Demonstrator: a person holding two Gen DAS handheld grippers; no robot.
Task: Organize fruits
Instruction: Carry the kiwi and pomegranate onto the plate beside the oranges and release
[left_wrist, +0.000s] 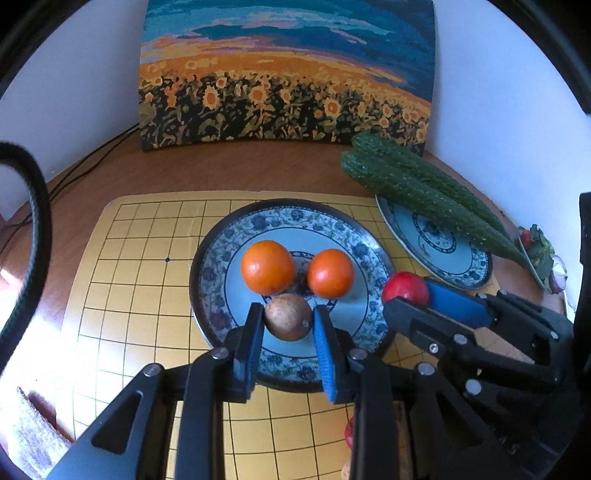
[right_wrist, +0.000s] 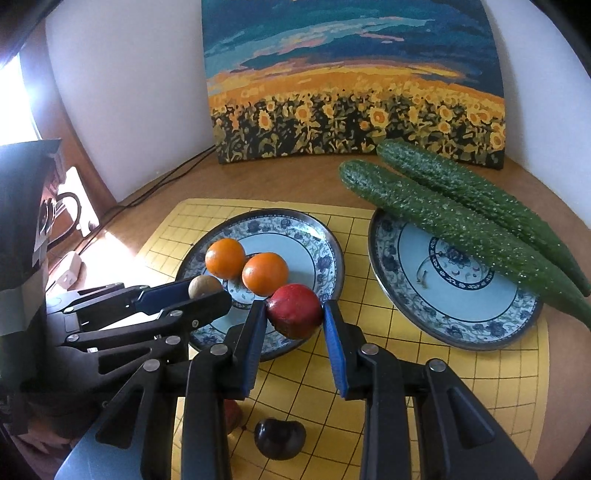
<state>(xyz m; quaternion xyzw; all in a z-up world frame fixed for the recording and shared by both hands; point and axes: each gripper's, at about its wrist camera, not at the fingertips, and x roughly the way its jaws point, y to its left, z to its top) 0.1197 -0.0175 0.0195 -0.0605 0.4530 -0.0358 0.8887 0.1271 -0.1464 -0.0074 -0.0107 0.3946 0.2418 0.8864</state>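
A blue-patterned plate on the yellow grid board holds two oranges. My left gripper is shut on a small brown round fruit just above the plate's near side. My right gripper is shut on a red fruit over the plate's right rim. A second patterned plate to the right carries two cucumbers.
A dark fruit and a partly hidden reddish fruit lie on the grid board near me. A sunflower painting leans on the back wall. Cables run at back left. A small dish with greens sits far right.
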